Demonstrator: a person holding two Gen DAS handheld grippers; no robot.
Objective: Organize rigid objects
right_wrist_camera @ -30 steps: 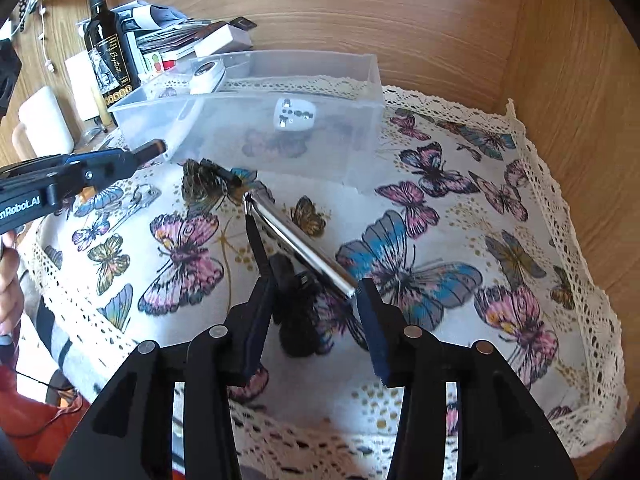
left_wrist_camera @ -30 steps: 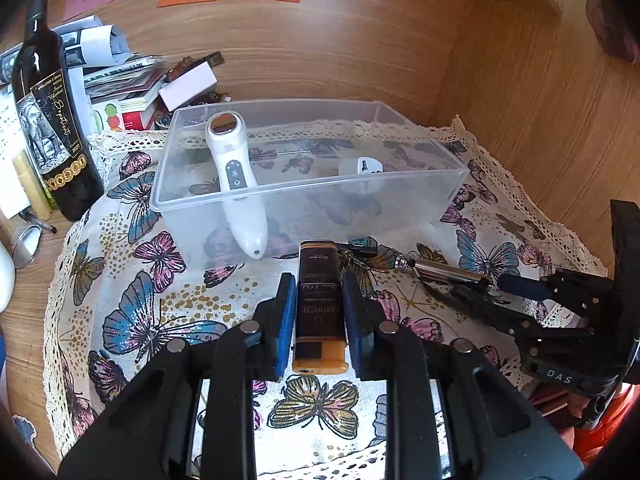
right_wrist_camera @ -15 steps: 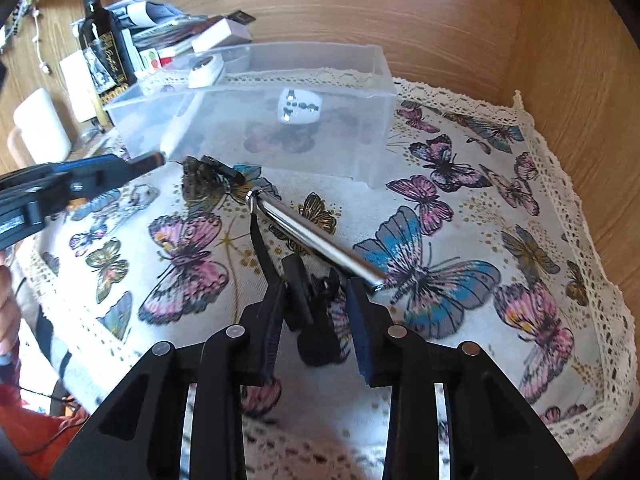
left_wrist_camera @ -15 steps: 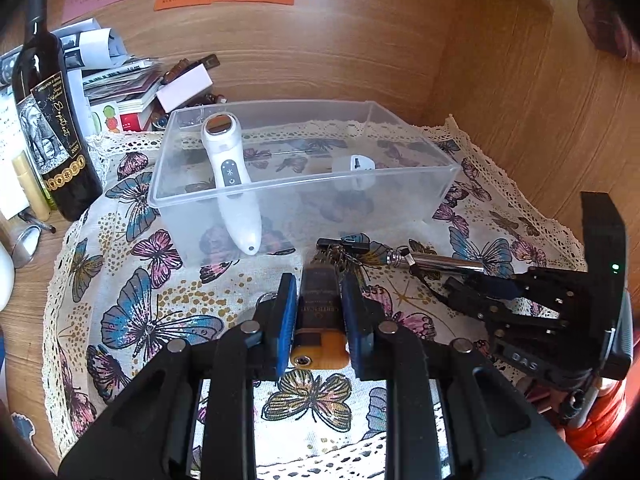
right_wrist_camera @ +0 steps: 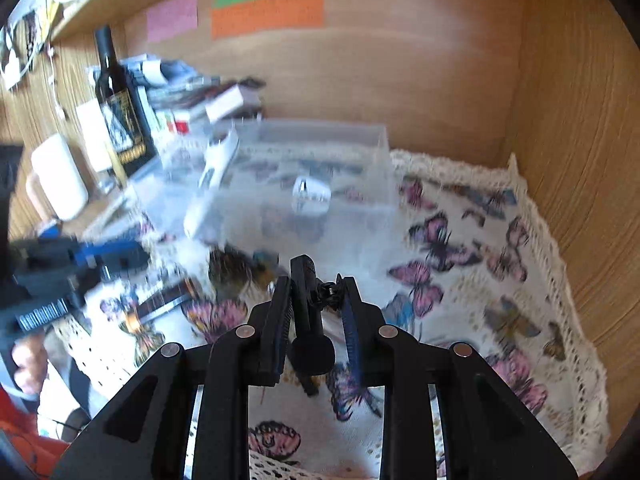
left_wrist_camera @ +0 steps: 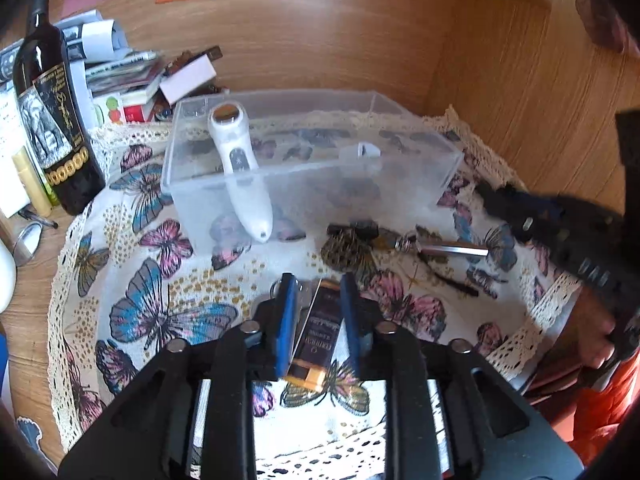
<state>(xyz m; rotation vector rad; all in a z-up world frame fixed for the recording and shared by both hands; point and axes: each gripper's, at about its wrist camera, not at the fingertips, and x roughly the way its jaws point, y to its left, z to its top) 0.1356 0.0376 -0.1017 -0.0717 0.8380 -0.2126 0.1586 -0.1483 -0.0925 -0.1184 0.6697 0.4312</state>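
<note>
My left gripper (left_wrist_camera: 316, 280) is shut on a dark lighter with an orange base (left_wrist_camera: 318, 336), tilted and lifted a little above the butterfly cloth (left_wrist_camera: 160, 280). My right gripper (right_wrist_camera: 316, 284) is shut on the black handle (right_wrist_camera: 308, 312) of a selfie stick, whose silver rod (left_wrist_camera: 452, 247) shows above the cloth in the left wrist view. A clear plastic bin (left_wrist_camera: 400, 184) stands behind; it holds a white handheld device (left_wrist_camera: 240, 172) and a white plug adapter (right_wrist_camera: 310, 196). A bunch of keys (left_wrist_camera: 348, 242) lies in front of the bin.
A dark wine bottle (left_wrist_camera: 52, 120) and stacked books and papers (left_wrist_camera: 132, 80) stand at the back left. A white mug (right_wrist_camera: 60, 176) sits left of the bin. Wooden walls close the back and right. The right wrist view is motion-blurred.
The left gripper lifted the lighter and drew back from the bin, tilting it. The right gripper closed on the selfie stick handle and raised it, swinging the view upward.
</note>
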